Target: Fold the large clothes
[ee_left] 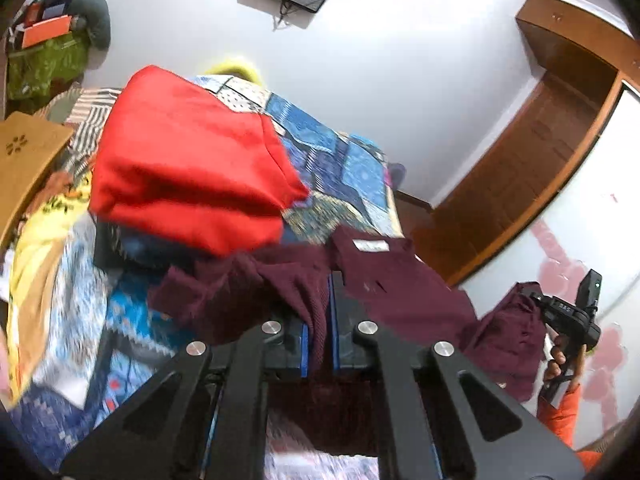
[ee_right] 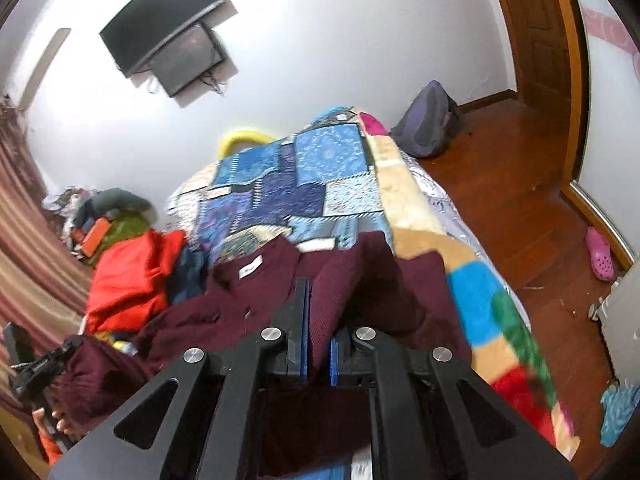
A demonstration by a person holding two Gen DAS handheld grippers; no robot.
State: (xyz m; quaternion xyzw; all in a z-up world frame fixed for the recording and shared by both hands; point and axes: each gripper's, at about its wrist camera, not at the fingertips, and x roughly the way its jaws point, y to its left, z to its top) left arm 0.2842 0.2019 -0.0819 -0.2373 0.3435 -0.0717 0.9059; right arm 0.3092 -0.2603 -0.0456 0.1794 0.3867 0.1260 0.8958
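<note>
Hanging above the patchwork quilt [ee_right: 288, 184], the rumpled maroon knit sweater [ee_left: 400, 284] is pinched by left gripper [ee_left: 319, 312] and right gripper [ee_right: 319, 320].

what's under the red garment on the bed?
The folded red fabric garment lies on the blue patchwork bedspread, with a dark item showing at its near edge. Whatever else is beneath it is covered.
</note>
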